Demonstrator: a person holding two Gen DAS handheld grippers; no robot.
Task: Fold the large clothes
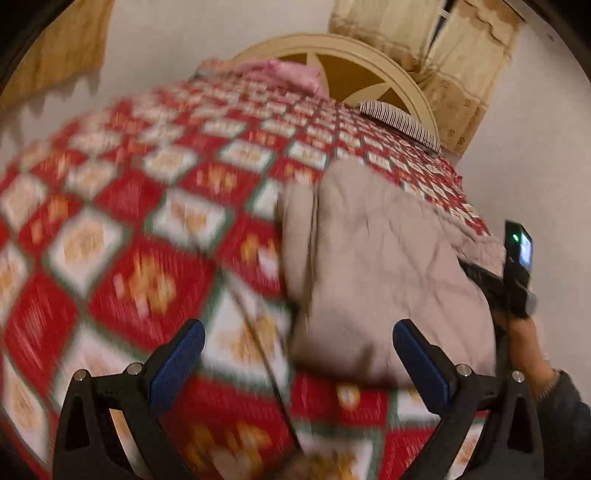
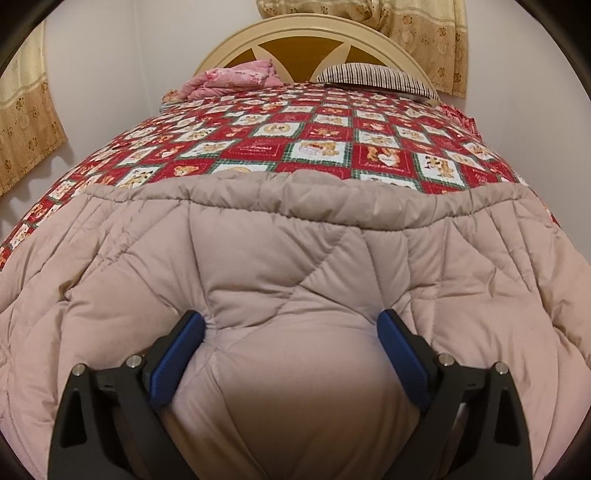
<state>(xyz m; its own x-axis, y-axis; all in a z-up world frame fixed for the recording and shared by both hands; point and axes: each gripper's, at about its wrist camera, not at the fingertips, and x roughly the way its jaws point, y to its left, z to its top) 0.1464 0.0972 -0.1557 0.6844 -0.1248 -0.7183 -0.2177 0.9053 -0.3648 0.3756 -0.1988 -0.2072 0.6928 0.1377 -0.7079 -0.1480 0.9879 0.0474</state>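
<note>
My left gripper (image 1: 299, 354) is spread wide w/ nothing in it. Its blue pads (image 1: 177, 363) hang over the bed w/ the red, white & green checked quilt (image 1: 110, 229). This view is blurry, so small things on the quilt are hard to make out. The big beige puffy quilted coat (image 1: 388, 266) lies ahead & to the right of this gripper, flat on the bed. Its near edge sits just ahead of the right pad. Far right of the gripper I see my right hand (image 1: 532, 343) holding the other black tool, which has a small lit screen (image 1: 524, 251) on it.

My right gripper (image 2: 291, 354) is spread wide too. Its blue pads (image 2: 404, 360) press into the coat (image 2: 295, 266) on both sides of a soft bulge of cloth. The bulge sits between the pads but isn't pinched flat, so I'd call this gripper released, not clenched. The coat fills nearly all the space around & ahead of this gripper. Its stitched hem (image 2: 295, 192) runs left to right farther ahead.

Past the hem is more checked quilt (image 2: 317, 136). Far ahead & a bit left is a pink flowery bundle of cloth (image 2: 236, 79). Far ahead & a bit right is a black & white striped pillow (image 2: 376, 75). Behind both is the cream round headboard (image 2: 303, 29). Gold patterned curtains (image 2: 413, 33) hang up top.
</note>
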